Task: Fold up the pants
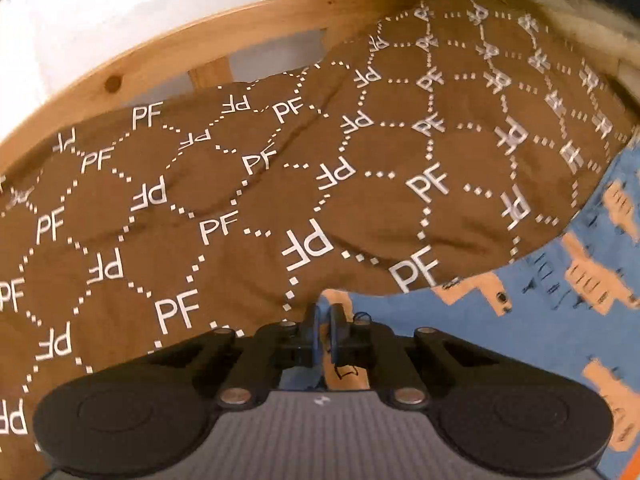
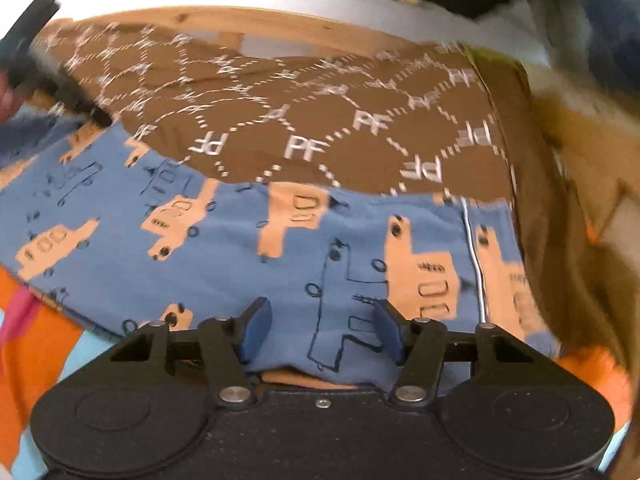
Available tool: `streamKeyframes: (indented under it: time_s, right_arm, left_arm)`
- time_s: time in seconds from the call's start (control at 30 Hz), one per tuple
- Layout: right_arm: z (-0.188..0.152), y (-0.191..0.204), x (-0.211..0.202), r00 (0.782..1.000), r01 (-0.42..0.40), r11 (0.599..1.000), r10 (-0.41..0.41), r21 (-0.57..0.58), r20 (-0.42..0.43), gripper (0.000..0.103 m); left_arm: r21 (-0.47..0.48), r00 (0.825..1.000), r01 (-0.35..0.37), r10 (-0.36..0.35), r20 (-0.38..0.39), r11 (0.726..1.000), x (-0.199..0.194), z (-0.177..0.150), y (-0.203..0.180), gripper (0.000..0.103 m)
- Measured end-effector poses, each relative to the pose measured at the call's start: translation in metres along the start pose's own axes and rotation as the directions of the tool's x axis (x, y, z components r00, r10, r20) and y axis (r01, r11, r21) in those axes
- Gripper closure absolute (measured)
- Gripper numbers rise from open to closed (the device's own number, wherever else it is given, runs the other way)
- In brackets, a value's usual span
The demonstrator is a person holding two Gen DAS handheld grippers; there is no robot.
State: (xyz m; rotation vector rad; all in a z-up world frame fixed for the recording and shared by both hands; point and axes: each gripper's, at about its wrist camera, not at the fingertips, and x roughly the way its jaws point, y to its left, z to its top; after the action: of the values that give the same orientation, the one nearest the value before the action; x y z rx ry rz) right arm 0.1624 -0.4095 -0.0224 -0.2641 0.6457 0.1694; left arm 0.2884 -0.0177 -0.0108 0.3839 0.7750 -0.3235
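The pants point(image 2: 248, 248) are blue with peach truck prints and lie flat on a brown blanket point(image 2: 320, 120) marked "PF". In the left wrist view the pants point(image 1: 540, 320) spread to the right. My left gripper point(image 1: 324, 316) is shut on an edge of the pants at their left end. My right gripper point(image 2: 320, 324) is open, its blue pads point(image 2: 256, 328) wide apart just above the near edge of the pants, holding nothing. A white seam line point(image 2: 476, 260) runs down the pants at the right.
A wooden bed frame point(image 1: 160, 64) runs along the far side of the blanket point(image 1: 240, 200), with a white wall behind. Orange, pink and light-blue fabric point(image 2: 36, 332) lies under the pants at the near left. Wooden boards point(image 2: 592, 184) stand at the right.
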Motion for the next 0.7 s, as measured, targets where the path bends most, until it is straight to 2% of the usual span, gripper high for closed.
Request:
streamKeyframes:
  time_s: [0.07, 0.13, 0.17, 0.2, 0.23, 0.3, 0.33, 0.43, 0.47, 0.5, 0.53, 0.6, 0.63, 0.67, 0.7]
  right_arm:
    - [0.0, 0.001, 0.0, 1.0, 0.003, 1.0, -0.003, 0.002, 0.005, 0.044]
    - [-0.002, 0.006, -0.003, 1.0, 0.017, 0.999, -0.016, -0.028, 0.019, 0.043]
    - [-0.002, 0.005, -0.003, 1.0, 0.018, 0.999, -0.018, -0.032, 0.024, 0.043]
    - [-0.003, 0.004, -0.003, 1.0, 0.016, 0.999, -0.016, -0.029, 0.026, 0.043]
    - [-0.002, 0.004, -0.003, 1.0, 0.012, 1.0, -0.012, -0.021, 0.024, 0.042]
    - [-0.004, 0.002, -0.007, 1.0, 0.01, 1.0, -0.01, -0.005, 0.02, 0.042]
    - [-0.003, 0.002, -0.008, 1.0, 0.01, 1.0, -0.01, 0.005, 0.021, 0.042]
    - [0.0, 0.005, -0.007, 1.0, 0.001, 1.0, -0.002, 0.007, 0.022, 0.043]
    - [-0.001, 0.007, -0.007, 1.0, 0.004, 1.0, -0.004, -0.001, 0.022, 0.043]
    - [-0.001, 0.008, -0.006, 1.0, 0.008, 1.0, -0.008, -0.01, 0.022, 0.043]
    - [-0.002, 0.008, -0.006, 1.0, 0.008, 1.0, -0.008, -0.012, 0.022, 0.043]
    - [-0.002, 0.007, -0.005, 1.0, 0.007, 1.0, -0.007, -0.002, 0.02, 0.043]
    - [-0.002, 0.005, -0.005, 1.0, 0.008, 1.0, -0.009, 0.006, 0.018, 0.043]
    - [-0.002, 0.004, -0.005, 1.0, 0.009, 1.0, -0.009, 0.009, 0.017, 0.043]
    - [-0.003, 0.004, -0.005, 1.0, 0.011, 1.0, -0.011, 0.011, 0.017, 0.042]
  left_arm:
    - [0.015, 1.0, -0.011, 0.011, 0.005, 1.0, 0.005, -0.005, -0.001, 0.096]
    - [-0.013, 1.0, 0.023, -0.022, 0.02, 1.0, -0.003, -0.007, 0.006, 0.085]
    - [-0.014, 0.999, 0.042, -0.042, 0.03, 0.999, -0.012, -0.01, 0.013, 0.075]
    - [-0.001, 0.998, 0.044, -0.044, 0.039, 0.999, -0.023, -0.014, 0.022, 0.049]
    - [0.034, 0.998, 0.031, -0.033, 0.048, 0.999, -0.035, -0.018, 0.03, 0.036]
    - [0.134, 0.999, -0.027, 0.023, 0.03, 0.991, -0.053, -0.03, 0.042, 0.037]
    - [0.173, 0.998, -0.059, 0.063, -0.015, 0.983, -0.056, -0.036, 0.051, 0.038]
    - [0.181, 0.983, -0.116, 0.14, -0.122, 0.977, -0.056, -0.055, 0.078, 0.039]
    - [0.164, 0.975, -0.137, 0.162, -0.149, 0.977, -0.053, -0.06, 0.086, 0.046]
    - [0.132, 0.974, -0.141, 0.162, -0.158, 0.981, -0.052, -0.064, 0.093, 0.065]
    - [0.088, 0.975, -0.134, 0.147, -0.165, 0.987, -0.053, -0.064, 0.098, 0.091]
    - [0.039, 0.975, -0.15, 0.154, -0.162, 0.988, -0.058, -0.062, 0.094, 0.094]
    - [0.05, 0.972, -0.167, 0.173, -0.158, 0.985, -0.058, -0.061, 0.09, 0.094]
    - [0.072, 0.969, -0.184, 0.193, -0.152, 0.98, -0.057, -0.061, 0.086, 0.093]
    - [0.077, 0.966, -0.201, 0.211, -0.153, 0.977, -0.054, -0.062, 0.085, 0.085]
